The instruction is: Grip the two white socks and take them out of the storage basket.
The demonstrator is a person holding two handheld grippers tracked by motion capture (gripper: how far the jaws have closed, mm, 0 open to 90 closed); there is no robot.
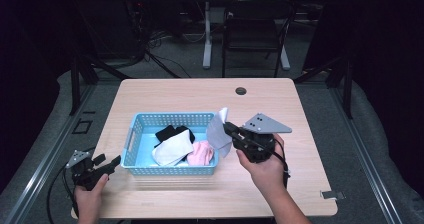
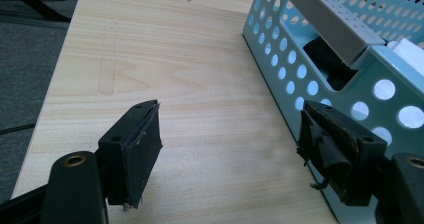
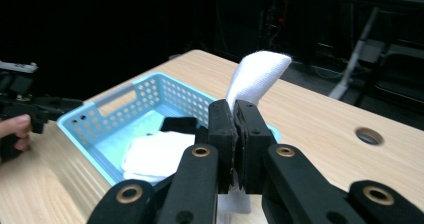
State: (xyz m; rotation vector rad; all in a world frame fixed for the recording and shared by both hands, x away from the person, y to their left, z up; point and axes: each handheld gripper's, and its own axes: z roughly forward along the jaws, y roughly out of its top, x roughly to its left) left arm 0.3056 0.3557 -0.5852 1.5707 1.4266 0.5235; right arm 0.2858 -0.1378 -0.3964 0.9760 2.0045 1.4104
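Note:
A light blue perforated basket stands mid-table with a black cloth, a white cloth and a pink cloth inside. My right gripper is shut on a white cloth held above the basket's right end. In the right gripper view the jaws pinch that cloth, which sticks up above them, with the basket beyond. My left gripper rests open by the basket's near left corner. In the left gripper view nothing lies between its jaws, and the basket wall is beside one jaw.
The wooden table has a round cable hole at the back and a small metal bracket at its near right corner. A dark chair and a white table leg stand behind the table.

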